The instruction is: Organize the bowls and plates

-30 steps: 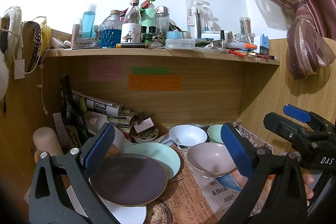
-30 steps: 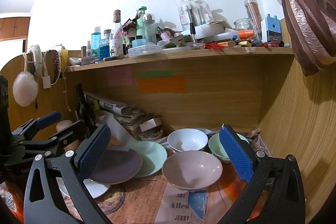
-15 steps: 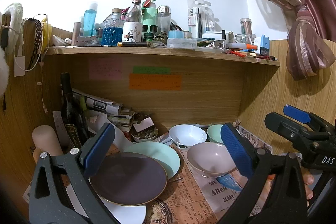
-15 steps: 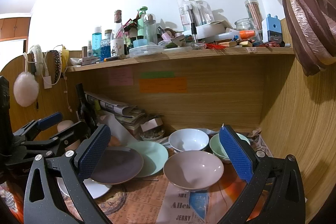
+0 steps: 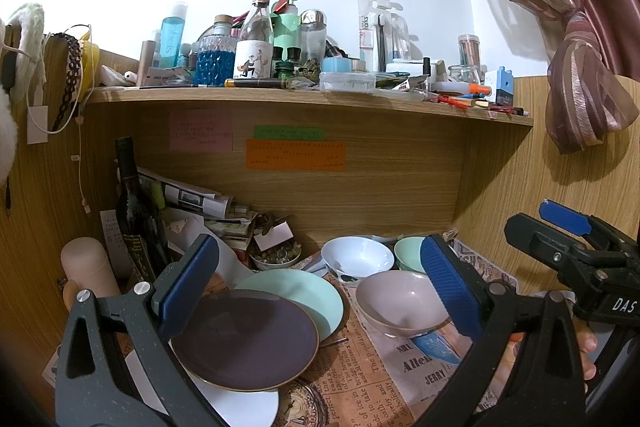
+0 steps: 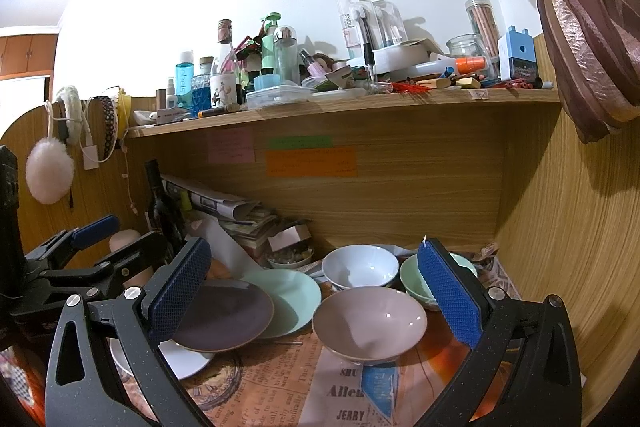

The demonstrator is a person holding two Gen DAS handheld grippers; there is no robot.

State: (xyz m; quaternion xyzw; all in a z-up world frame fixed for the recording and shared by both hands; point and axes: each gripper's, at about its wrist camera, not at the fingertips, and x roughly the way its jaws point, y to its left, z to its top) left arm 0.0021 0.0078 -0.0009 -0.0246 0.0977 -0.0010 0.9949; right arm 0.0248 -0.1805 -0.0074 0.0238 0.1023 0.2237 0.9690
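Crockery sits on the newspaper-covered table (image 6: 280,387) under a cluttered shelf (image 6: 360,107): a purple plate (image 5: 244,343) overlaps a green plate (image 5: 316,291) and a white plate (image 5: 240,403), with a pink bowl (image 6: 368,323), white bowl (image 6: 356,267) and green bowl (image 6: 412,279) to their right. Left claw (image 5: 316,283) and right claw (image 6: 312,291) both hover with jaws wide apart, gripping nothing.
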